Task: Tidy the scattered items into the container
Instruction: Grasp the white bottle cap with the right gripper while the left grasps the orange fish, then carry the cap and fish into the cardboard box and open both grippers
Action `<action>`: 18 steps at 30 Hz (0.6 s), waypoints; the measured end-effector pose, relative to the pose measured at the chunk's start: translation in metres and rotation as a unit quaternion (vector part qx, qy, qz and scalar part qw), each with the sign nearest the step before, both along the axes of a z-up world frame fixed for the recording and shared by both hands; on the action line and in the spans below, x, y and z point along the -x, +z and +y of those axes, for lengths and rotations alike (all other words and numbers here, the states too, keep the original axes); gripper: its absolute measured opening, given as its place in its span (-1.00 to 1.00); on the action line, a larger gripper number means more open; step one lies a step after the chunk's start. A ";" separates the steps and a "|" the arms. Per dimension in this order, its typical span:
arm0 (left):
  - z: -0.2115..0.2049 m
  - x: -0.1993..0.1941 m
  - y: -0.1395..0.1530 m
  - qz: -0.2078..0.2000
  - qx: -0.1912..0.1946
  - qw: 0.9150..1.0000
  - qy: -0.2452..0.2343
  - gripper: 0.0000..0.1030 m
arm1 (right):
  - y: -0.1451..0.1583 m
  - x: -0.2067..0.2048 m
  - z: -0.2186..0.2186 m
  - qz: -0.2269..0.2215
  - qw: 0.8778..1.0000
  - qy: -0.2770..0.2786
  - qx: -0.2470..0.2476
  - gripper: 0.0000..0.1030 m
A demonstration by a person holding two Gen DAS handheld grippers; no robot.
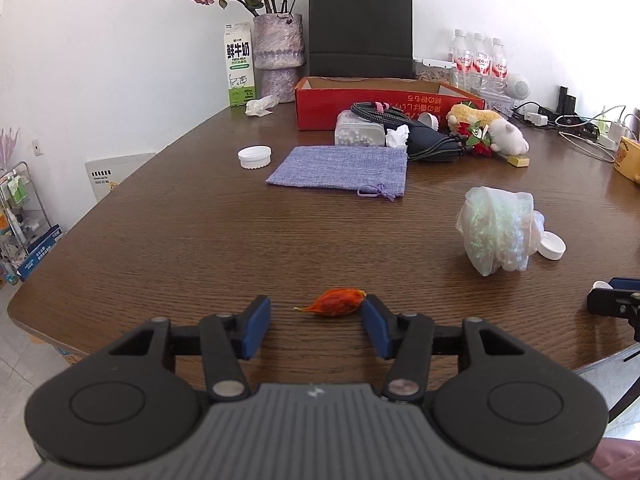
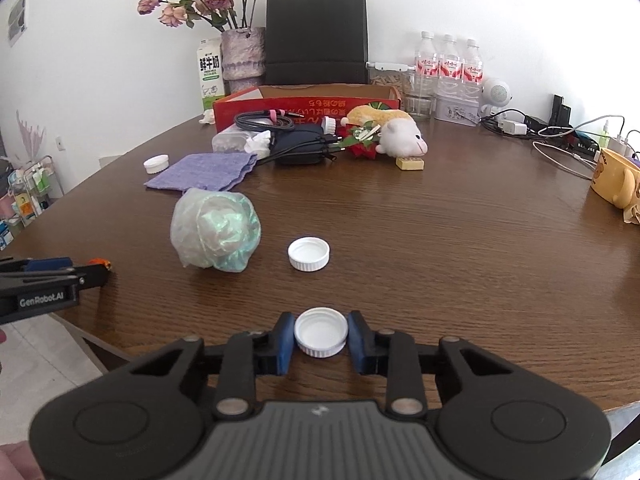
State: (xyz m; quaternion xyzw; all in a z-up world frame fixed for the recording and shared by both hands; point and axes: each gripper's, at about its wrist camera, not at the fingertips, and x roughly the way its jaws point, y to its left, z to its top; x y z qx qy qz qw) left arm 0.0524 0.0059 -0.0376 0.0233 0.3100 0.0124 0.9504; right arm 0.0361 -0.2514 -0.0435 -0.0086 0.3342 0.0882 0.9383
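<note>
My left gripper [image 1: 316,322] is open over the table's near edge, its blue pads either side of a small orange dried bud [image 1: 334,302]; the right pad touches the bud. My right gripper [image 2: 320,340] is shut on a white bottle cap [image 2: 320,337]. A second white cap [image 2: 308,254] lies ahead of it, beside a crumpled clear plastic bag [image 2: 216,234]. The red cardboard box [image 1: 384,98] stands at the back of the table. A purple cloth pouch [image 1: 340,168] and a third white cap [image 1: 254,157] lie in front of it.
Cables, a dark pouch [image 1: 432,140], a plush toy [image 1: 492,132], tissue and a bead box [image 1: 358,132] crowd the box front. Behind stand a black paper bag [image 1: 360,28], flower vase [image 1: 278,56], milk carton [image 1: 239,66] and water bottles [image 1: 478,60]. Chargers lie at right.
</note>
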 end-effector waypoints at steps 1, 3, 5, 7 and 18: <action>0.000 -0.001 0.000 0.001 -0.003 1.000 -0.001 0.15 | 0.000 -0.001 0.000 0.000 1.000 0.001 0.000 -0.46; -0.002 -0.003 -0.001 0.001 -0.006 1.000 -0.005 0.17 | 0.000 -0.001 0.002 0.001 1.000 0.002 -0.001 -0.46; -0.002 -0.006 -0.001 0.003 -0.002 1.000 -0.012 0.12 | 0.000 -0.002 0.003 0.001 1.000 0.005 -0.001 -0.46; -0.002 -0.007 -0.001 0.004 0.008 1.000 -0.024 -0.14 | 0.001 -0.002 0.003 0.002 1.000 0.006 -0.002 -0.46; 0.000 -0.003 0.011 -0.016 0.026 0.999 -0.043 -0.21 | 0.004 -0.007 -0.002 0.000 1.000 0.010 -0.020 -0.47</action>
